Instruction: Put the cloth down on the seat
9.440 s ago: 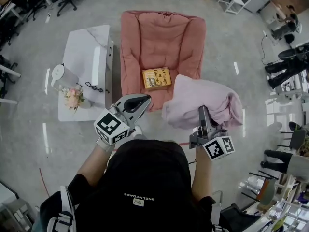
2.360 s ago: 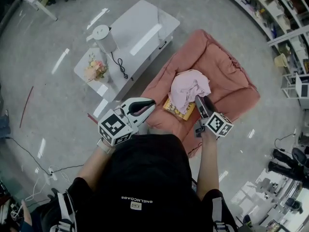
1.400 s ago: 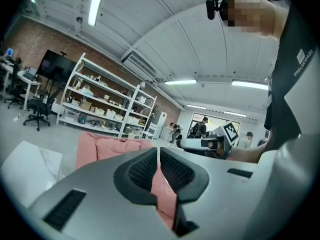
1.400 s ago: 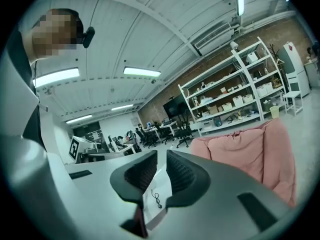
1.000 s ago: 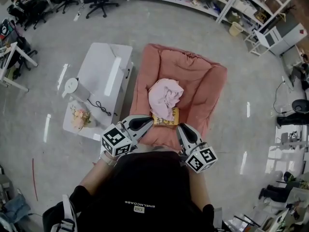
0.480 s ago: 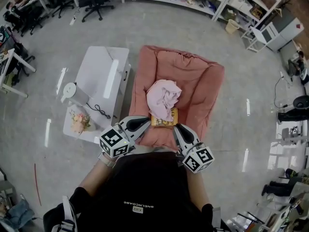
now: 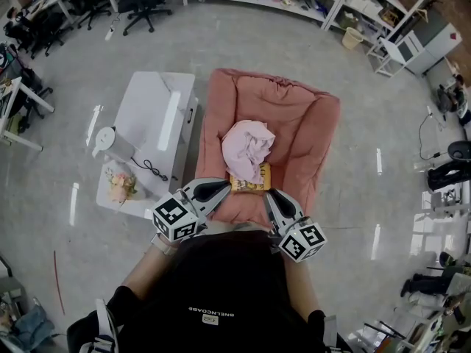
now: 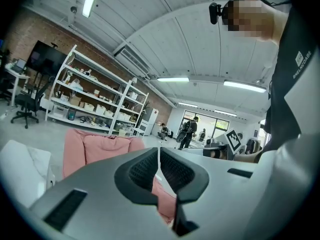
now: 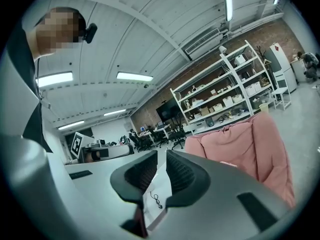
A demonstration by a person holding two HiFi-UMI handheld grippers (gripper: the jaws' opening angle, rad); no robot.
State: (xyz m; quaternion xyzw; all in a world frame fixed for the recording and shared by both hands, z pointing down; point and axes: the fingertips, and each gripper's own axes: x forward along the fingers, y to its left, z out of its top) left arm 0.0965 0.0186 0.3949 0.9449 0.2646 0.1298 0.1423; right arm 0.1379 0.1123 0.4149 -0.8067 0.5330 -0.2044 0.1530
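Seemingly little can spoil now: the pink cloth [image 7: 247, 140] lies bunched on the cushion of the pink seat [image 7: 302, 123], while the left hand-held gripper [image 7: 219, 187] and the right hand-held gripper [image 7: 271, 196] hover near the person's body, jaws together and nothing between them. One risk, as I judge it, is that the heap rests partly on a yellow book [image 7: 250, 179] near the front edge and could slide if nudged. No true container shows; the seat holds only cloth and book, and the white surface [image 7: 151, 112] beside it carries a kettle [image 7: 105, 140] and flowers [image 7: 120, 184]
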